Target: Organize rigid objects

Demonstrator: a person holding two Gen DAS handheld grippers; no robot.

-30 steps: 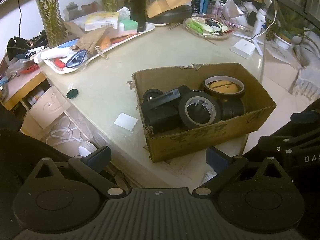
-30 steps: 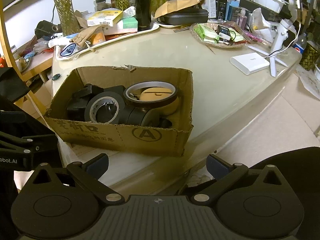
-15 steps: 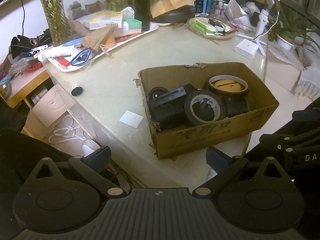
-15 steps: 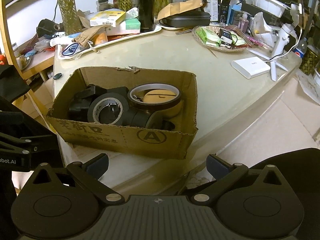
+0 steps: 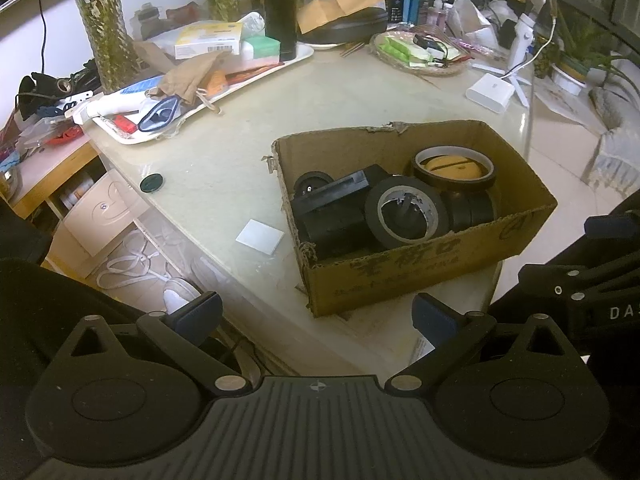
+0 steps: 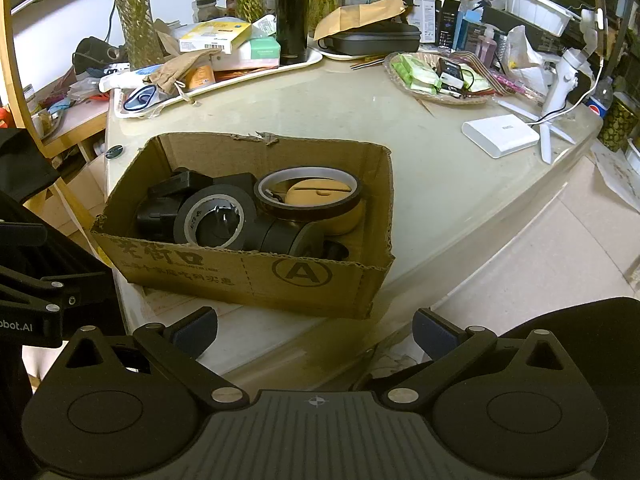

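Note:
A cardboard box (image 5: 424, 276) (image 6: 256, 280) stands at the near edge of a pale table (image 5: 328, 100). It holds several things: a black tape roll (image 5: 406, 214) (image 6: 214, 216), a brown tape roll (image 5: 454, 168) (image 6: 308, 192) over a tan round object, black rolls lying on their sides (image 6: 288, 236) and a black block (image 5: 332, 196). My left gripper (image 5: 316, 316) is open and empty, off the table's edge, left of the box. My right gripper (image 6: 314, 330) is open and empty, just in front of the box's near wall.
A white tray (image 5: 256, 80) of clutter and a black flask (image 5: 280, 8) stand at the back. A basket (image 6: 440, 76), a white box (image 6: 500, 132), a dark round lid (image 5: 151, 182) and a white square (image 5: 260, 237) lie on the table.
Both grippers have drawn back and up a little from the table; the box appears slightly farther away. Nothing in the box has moved and both grippers stay open.

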